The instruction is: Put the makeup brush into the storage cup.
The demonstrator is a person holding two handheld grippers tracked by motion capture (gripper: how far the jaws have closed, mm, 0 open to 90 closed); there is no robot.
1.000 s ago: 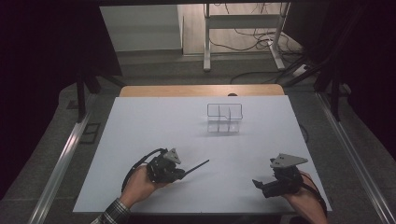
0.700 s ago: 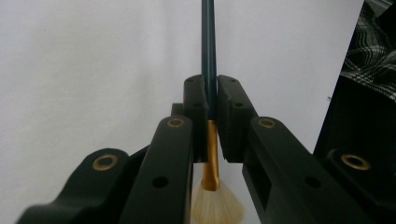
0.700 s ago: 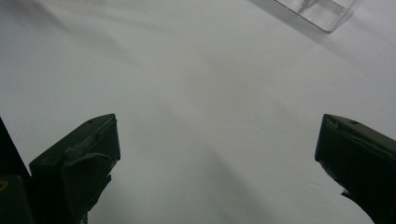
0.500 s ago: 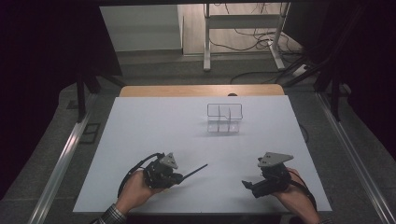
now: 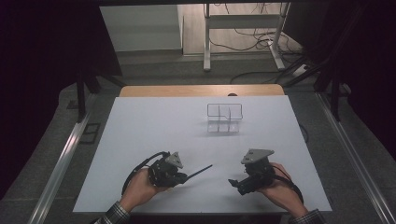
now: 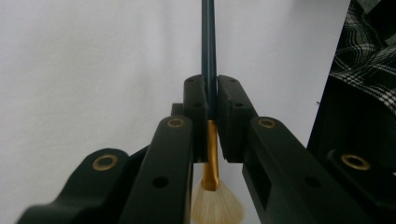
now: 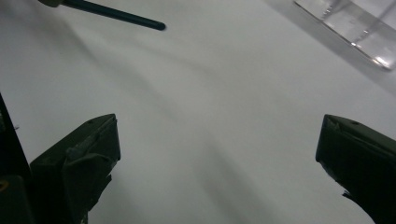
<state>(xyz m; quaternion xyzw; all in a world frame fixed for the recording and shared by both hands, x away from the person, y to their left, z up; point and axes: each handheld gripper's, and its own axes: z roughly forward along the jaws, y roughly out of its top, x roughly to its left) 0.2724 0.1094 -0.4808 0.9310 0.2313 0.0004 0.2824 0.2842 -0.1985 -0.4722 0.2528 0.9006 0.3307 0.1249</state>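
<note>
Two hand-held grippers work over a white table (image 5: pixel 140 121); the left gripper (image 5: pixel 183 177), near the front edge at about seven o'clock, pinches a dark-handled brush (image 6: pixel 208 70) between its jaws, the gold ferrule and pale bristles behind the pads, the handle pointing toward two o'clock; the right gripper (image 7: pixel 217 154), at about five o'clock, holds its jaws spread wide with nothing between them; a clear divided box (image 5: pixel 225 117) stands toward twelve o'clock, well apart from both.
</note>
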